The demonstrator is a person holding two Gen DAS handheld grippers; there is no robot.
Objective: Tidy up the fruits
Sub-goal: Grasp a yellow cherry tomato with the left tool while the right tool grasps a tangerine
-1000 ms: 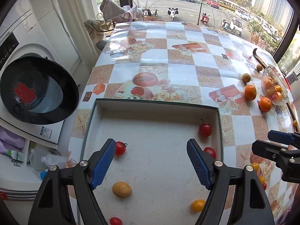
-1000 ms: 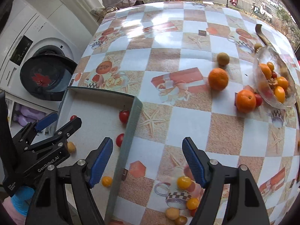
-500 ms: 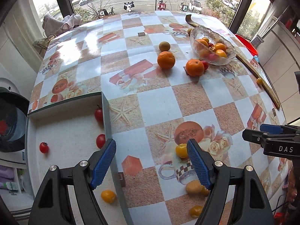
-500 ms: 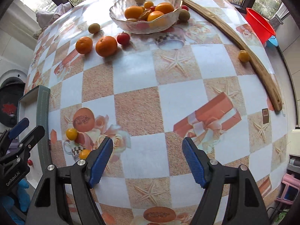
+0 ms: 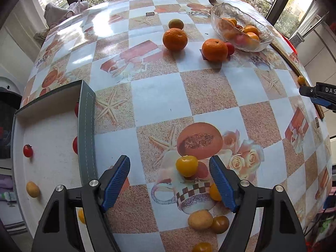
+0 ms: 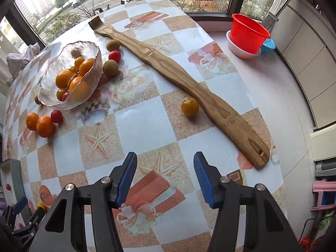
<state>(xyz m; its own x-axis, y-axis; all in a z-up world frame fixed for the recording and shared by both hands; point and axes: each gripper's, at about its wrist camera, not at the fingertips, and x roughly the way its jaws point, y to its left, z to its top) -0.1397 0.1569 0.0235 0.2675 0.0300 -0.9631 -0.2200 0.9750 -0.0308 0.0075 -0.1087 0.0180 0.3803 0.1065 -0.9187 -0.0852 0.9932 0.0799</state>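
Left wrist view: my left tongs (image 5: pixel 169 172) hang wide open and empty above the table (image 5: pixel 159 96), which wears a checked cloth printed with starfish, melons and roses. A yellow tomato (image 5: pixel 186 165) lies between the blue pads, nearer the right one, touching neither. More small yellow fruit (image 5: pixel 200 219) sits close below it. To the left is a grey-rimmed tray (image 5: pixel 86 126) with a white floor; on that floor are a red tomato (image 5: pixel 27 150) and a yellow one (image 5: pixel 32 189), well apart. Farther off sit two oranges (image 5: pixel 175 38), and beyond them a glass bowl (image 5: pixel 260 42) of orange fruit. The tip of my right tongs (image 5: pixel 317 93) shows at the right edge.

Right wrist view: my right tongs (image 6: pixel 164 176) are also wide open and empty over the cloth. Ahead, a yellow tomato (image 6: pixel 189 106) rests just beside a long wooden board (image 6: pixel 180 77) that runs diagonally across the table. The glass bowl (image 6: pixel 92 77) stands at left, with kiwis (image 6: pixel 110 67) and a red tomato (image 6: pixel 114 56) near it, and two oranges (image 6: pixel 45 126) in front. A red bucket (image 6: pixel 248 34) stands on the sill.
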